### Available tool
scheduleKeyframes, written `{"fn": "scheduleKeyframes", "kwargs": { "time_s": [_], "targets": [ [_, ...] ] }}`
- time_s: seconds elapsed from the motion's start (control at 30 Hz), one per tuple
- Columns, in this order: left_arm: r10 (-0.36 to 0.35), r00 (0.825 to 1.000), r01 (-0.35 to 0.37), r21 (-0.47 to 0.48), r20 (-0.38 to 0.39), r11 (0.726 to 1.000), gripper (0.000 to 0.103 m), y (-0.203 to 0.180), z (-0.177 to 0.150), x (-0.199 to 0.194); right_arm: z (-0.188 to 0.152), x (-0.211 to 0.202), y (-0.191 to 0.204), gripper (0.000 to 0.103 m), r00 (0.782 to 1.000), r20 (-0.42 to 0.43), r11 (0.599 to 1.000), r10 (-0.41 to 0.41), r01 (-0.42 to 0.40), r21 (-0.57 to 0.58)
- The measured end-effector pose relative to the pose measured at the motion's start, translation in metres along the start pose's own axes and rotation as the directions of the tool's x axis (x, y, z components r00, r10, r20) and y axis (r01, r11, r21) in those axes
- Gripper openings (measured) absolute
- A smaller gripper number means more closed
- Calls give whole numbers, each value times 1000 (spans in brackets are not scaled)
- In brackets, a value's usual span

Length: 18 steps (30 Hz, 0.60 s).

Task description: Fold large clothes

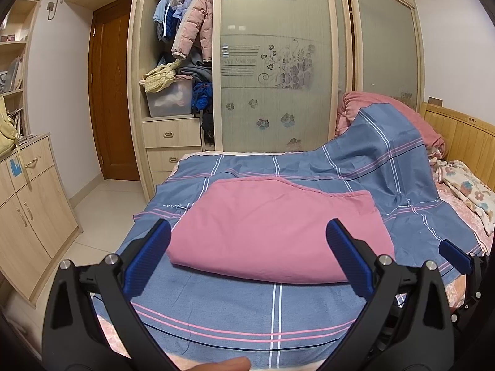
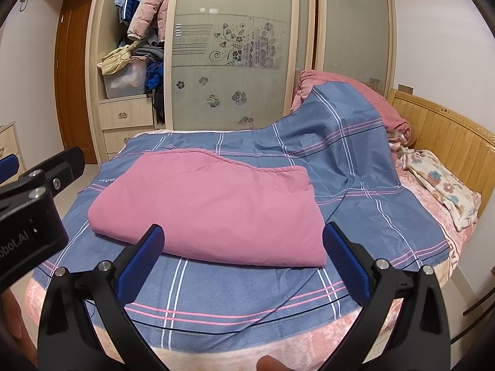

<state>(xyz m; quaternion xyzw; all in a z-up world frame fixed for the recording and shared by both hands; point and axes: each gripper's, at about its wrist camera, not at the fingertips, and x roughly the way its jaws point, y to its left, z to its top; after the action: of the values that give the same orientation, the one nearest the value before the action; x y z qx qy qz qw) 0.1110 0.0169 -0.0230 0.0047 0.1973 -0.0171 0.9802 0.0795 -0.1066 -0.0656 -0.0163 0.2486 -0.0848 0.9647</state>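
Pink folded cloth (image 1: 275,228) lies on my blue plaid sheet (image 1: 247,309), at 12 o'clock beyond both grippers. My left gripper (image 1: 249,256) and right gripper (image 2: 243,259) spread wide, empty, clear of it.

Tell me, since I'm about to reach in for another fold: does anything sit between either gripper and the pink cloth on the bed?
Nothing visible does. The left gripper and the right gripper are both open and empty, just short of the folded pink cloth. Only the blue plaid sheet it lies on fills the gap.
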Motion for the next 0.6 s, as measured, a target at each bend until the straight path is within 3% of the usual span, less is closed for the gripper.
{"fn": "scheduleKeyframes", "kwargs": {
  "time_s": [0.6],
  "targets": [
    [1,1000,-1,8,0,1000,101,3,0,0,-4,1,5,102,1000,-5,1000,7,-7,1]
  ]
}}
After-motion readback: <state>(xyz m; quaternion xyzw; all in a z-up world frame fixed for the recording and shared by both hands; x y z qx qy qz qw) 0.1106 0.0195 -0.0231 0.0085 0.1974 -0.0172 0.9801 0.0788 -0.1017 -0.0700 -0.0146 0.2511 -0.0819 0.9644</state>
